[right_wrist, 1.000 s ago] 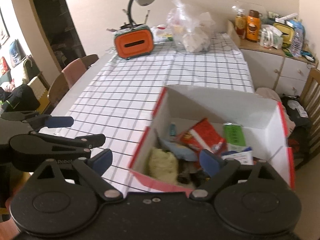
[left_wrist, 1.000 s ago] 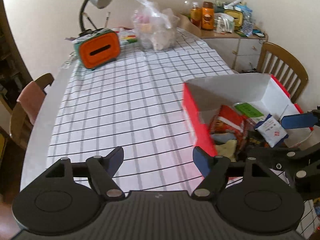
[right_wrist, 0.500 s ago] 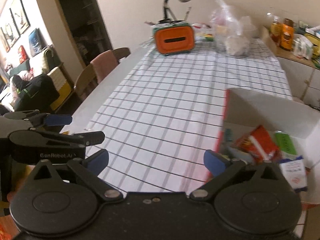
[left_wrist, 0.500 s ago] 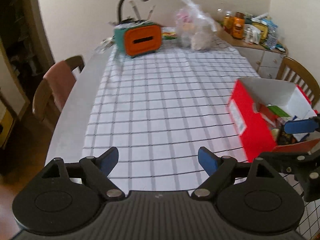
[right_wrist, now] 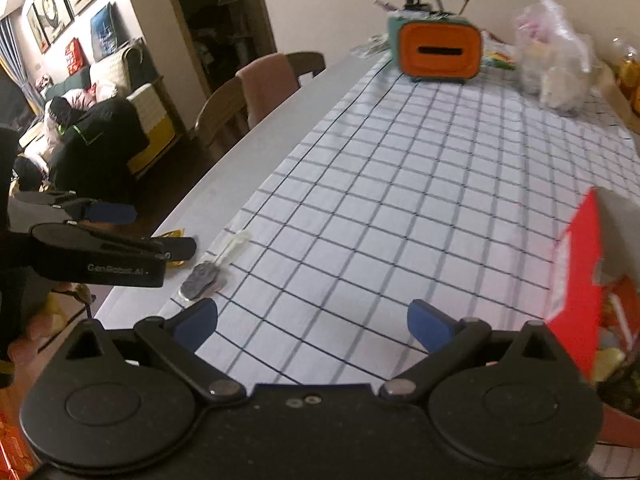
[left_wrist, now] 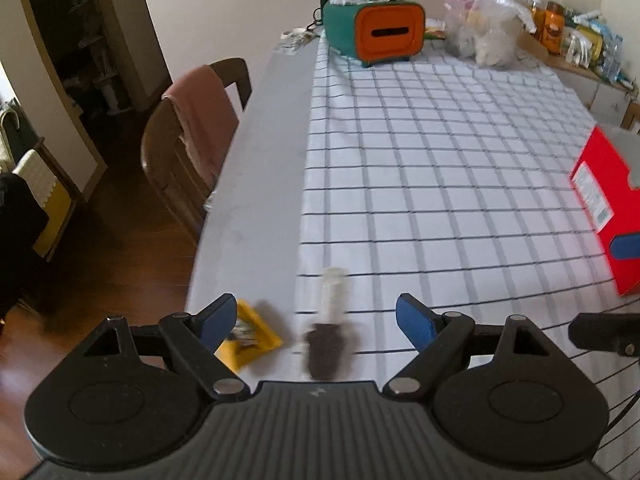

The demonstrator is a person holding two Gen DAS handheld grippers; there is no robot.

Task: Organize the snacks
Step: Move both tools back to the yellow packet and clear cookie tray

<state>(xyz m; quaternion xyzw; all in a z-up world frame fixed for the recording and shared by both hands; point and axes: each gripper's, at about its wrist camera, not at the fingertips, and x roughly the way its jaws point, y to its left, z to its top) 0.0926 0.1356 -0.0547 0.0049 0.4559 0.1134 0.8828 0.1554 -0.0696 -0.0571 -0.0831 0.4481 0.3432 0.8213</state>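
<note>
1. Red cardboard snack box (left_wrist: 600,196) sits at the right side of the table, on the checked tablecloth (left_wrist: 420,184), with packets already inside it as seen from the right wrist view.
2. Two loose snacks are left near the table's front-left corner: a yellow sachet (left_wrist: 250,336) on the bare grey tabletop (left_wrist: 260,184), and just beside it a clear packet with dark filling (left_wrist: 329,336) lying over the cloth's edge. Bit blurry, so I can't say what the dark stuff is.
3. Left gripper (left_wrist: 316,318) hangs right above those two, fingers spread wide, nothing between them. Its jaws have just been opening.
4. Right gripper (right_wrist: 312,322) is also wide apart and empty, over bare cloth between the packets and the box; its jaws have just been opening too.
5. Handling guess: both packets look light, thin and floppy, probably slick plastic. I'd pinch the clear one across its fat dark end, not the empty see-through tail, and take the sachet by an edge since it lies flat.
</note>
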